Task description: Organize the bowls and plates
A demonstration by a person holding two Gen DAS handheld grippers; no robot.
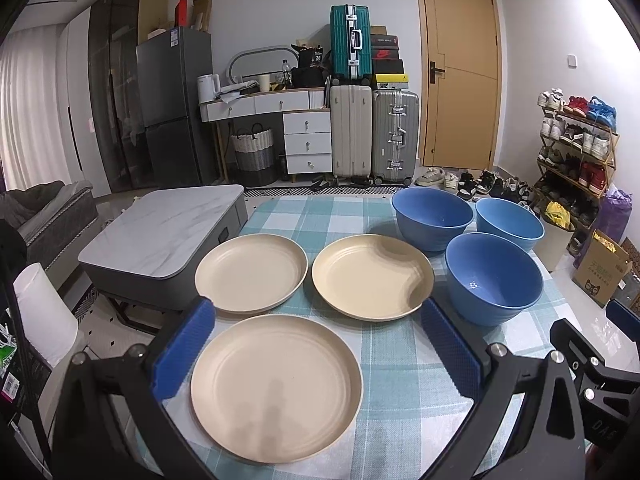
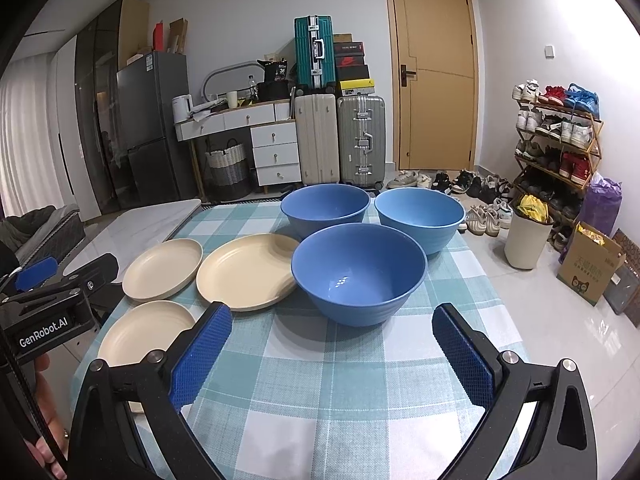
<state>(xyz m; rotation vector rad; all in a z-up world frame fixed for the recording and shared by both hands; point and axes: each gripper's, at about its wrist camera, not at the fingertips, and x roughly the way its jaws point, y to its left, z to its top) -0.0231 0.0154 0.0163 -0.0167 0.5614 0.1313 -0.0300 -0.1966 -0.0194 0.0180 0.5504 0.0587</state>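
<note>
I see a table point(image 1: 304, 208) under a teal checked cloth, holding 3 cream plates and 3 blue bowls. Its left edge drops to a low marble-top table point(image 1: 160, 236) just beside it; the right edge drops to bare floor, with a white bin point(image 2: 524, 240) and a cardboard box point(image 2: 592, 272) near it. The far edge faces suitcases point(image 1: 372, 132) and a door point(image 1: 460, 76), well apart.

The cloth is bare along the near edge in front of the right gripper point(image 2: 328, 352).

Plates sit on the left half: near plate point(image 1: 276, 388) by the near-left corner, far-left plate point(image 1: 252, 272) by the left edge, middle plate point(image 1: 372, 276) toward the centre. The far 2 are almost touching.

Bowls sit on the right half: near bowl point(image 2: 358, 278) just beside the middle plate, with its rim overlapping that plate in my view, so I can't tell whether they touch. Far-left bowl point(image 2: 326, 208) and far-right bowl point(image 2: 420, 218) are behind it by the far edge.

Left gripper point(image 1: 316, 344) is spread wide and holds nothing, with the near plate between its fingers point(image 1: 188, 348); I can't tell the height above it.

Right gripper is spread wide and holds nothing, with the near bowl straight ahead, just past its fingertips.
</note>
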